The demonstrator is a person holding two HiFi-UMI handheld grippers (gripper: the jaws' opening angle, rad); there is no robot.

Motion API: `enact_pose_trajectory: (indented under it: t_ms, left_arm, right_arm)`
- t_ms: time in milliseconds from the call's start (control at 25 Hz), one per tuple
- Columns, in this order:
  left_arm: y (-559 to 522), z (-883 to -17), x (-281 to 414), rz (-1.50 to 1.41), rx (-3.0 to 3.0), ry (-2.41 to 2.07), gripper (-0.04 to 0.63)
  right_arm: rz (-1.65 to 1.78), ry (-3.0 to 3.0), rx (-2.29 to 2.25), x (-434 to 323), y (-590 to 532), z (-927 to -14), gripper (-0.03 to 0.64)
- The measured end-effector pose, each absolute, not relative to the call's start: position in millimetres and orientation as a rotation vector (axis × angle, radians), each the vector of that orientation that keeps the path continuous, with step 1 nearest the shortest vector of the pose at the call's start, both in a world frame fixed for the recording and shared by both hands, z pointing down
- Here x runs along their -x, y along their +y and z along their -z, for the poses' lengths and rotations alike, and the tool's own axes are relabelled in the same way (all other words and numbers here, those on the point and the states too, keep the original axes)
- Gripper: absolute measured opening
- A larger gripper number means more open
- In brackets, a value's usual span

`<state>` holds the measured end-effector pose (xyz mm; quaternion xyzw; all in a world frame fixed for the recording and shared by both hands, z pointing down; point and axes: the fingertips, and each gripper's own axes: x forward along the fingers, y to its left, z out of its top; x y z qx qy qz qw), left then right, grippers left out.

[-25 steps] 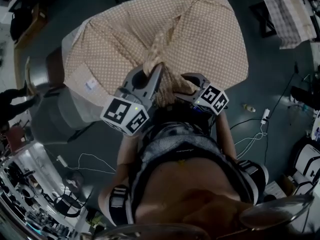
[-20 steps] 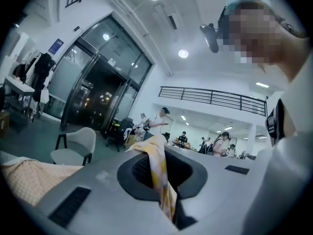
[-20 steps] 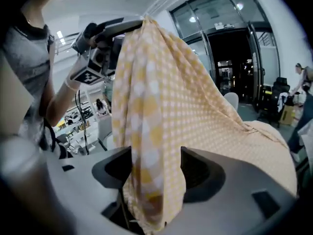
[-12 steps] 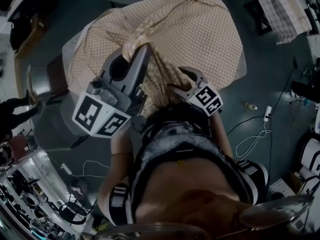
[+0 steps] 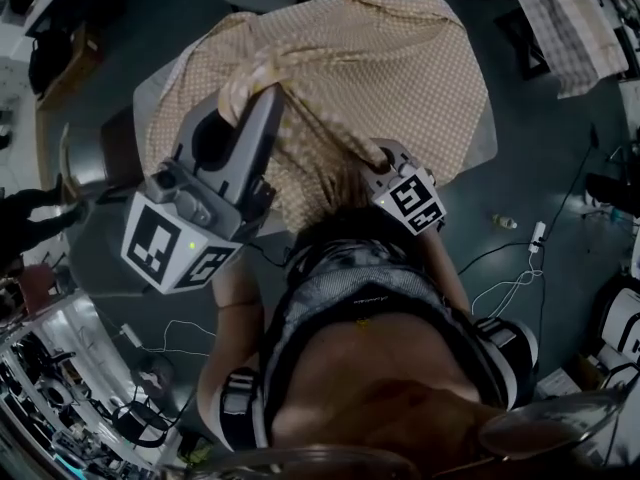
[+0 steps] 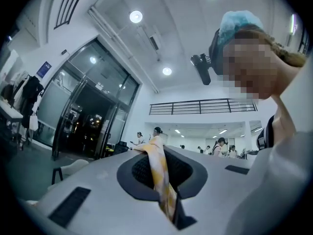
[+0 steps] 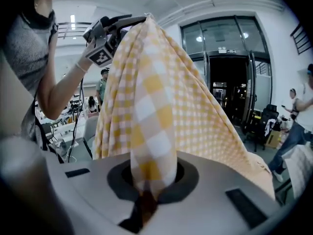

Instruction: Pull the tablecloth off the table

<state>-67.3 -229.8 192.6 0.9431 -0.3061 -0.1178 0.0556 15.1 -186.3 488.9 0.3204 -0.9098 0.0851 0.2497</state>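
A yellow-and-white checked tablecloth [image 5: 400, 68] covers the table [image 5: 148, 96] in front of me in the head view. My left gripper [image 5: 272, 94] is raised at the left, shut on a pinch of the cloth, which it lifts into a ridge. In the left gripper view a strip of cloth [image 6: 157, 166] runs between the closed jaws of the left gripper [image 6: 155, 145]. My right gripper [image 5: 374, 154] is lower, at the near edge. Its jaws have just closed on a fold of the cloth [image 7: 146, 131], which rises like a tent from the right gripper [image 7: 149, 173].
A grey chair [image 5: 85, 158] stands left of the table. Another checked cloth [image 5: 560, 23] lies at the upper right. White cables [image 5: 505, 283] and a small bottle [image 5: 503, 222] lie on the dark floor at the right. People stand far off in the hall.
My left gripper has risen with the cloth and drawn it up. The right gripper's jaws, open half a second ago, have shut on a fold of cloth.
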Motion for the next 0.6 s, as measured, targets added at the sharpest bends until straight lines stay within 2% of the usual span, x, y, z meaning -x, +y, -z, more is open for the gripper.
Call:
enact_pose_trajectory:
  t_ms: [280,600]
  left_arm:
    - [-226,-216,99,0.269,-2.817,-1.004,0.009]
    - [-231,-301,101,-0.027,-2.691,-1.083,0.009]
  right_arm:
    - [-0.263,-2.538,-0.992,-35,-216,-451,0.064]
    - [-0.185,-2.594,-1.013,-26,-244,-409,0.064]
